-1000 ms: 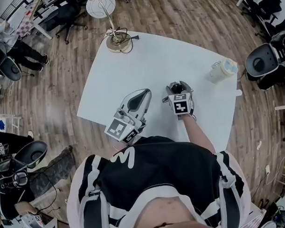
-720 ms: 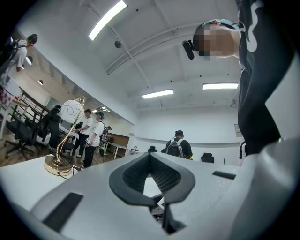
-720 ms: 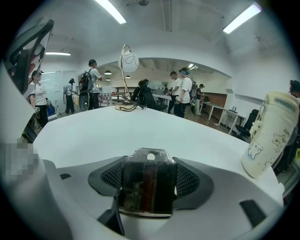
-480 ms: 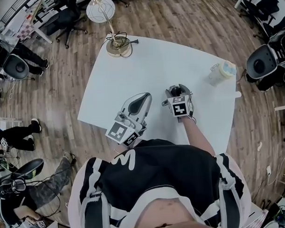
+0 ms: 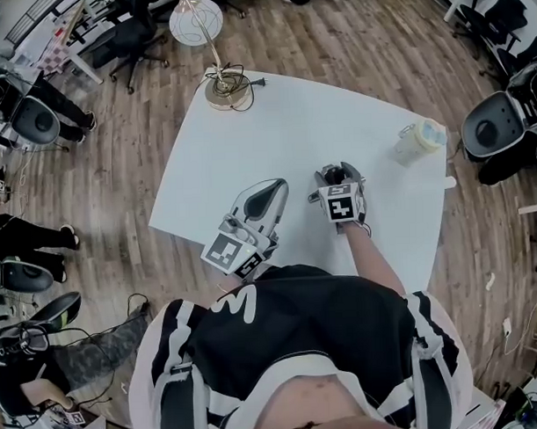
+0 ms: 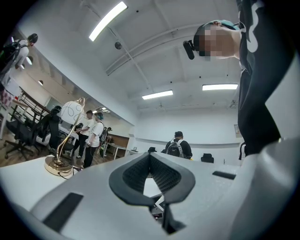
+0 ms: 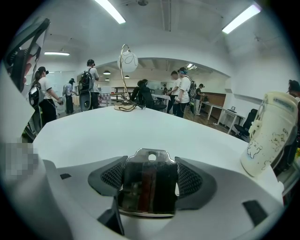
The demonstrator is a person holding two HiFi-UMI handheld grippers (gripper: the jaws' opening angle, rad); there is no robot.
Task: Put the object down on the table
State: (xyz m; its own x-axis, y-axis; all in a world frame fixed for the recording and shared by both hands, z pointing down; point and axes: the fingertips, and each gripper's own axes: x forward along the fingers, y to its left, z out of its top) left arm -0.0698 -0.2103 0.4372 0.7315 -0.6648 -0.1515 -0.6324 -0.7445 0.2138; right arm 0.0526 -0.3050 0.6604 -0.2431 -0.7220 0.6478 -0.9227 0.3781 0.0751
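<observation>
My right gripper (image 5: 336, 173) is shut on a dark shiny metal piece (image 7: 149, 185) with a small hole near its top edge. The piece stands upright between the black pads (image 7: 190, 178). That gripper is low over the white table (image 5: 274, 130), right of the middle, pointing at the far side. In the head view the piece is a small dark spot (image 5: 336, 173) at the jaws. My left gripper (image 5: 269, 192) lies to its left near the table's front edge, tilted upward. Its jaws (image 6: 151, 157) meet at the tips with nothing between them.
A lamp with a gold base (image 5: 223, 86) and a coiled cord stands at the table's far left corner. A cream jug (image 5: 417, 141) stands by the right edge, also in the right gripper view (image 7: 272, 136). Office chairs and people surround the table.
Both grippers stay in about the same places. The head view has drifted slightly, and people at the left of the room have moved.
</observation>
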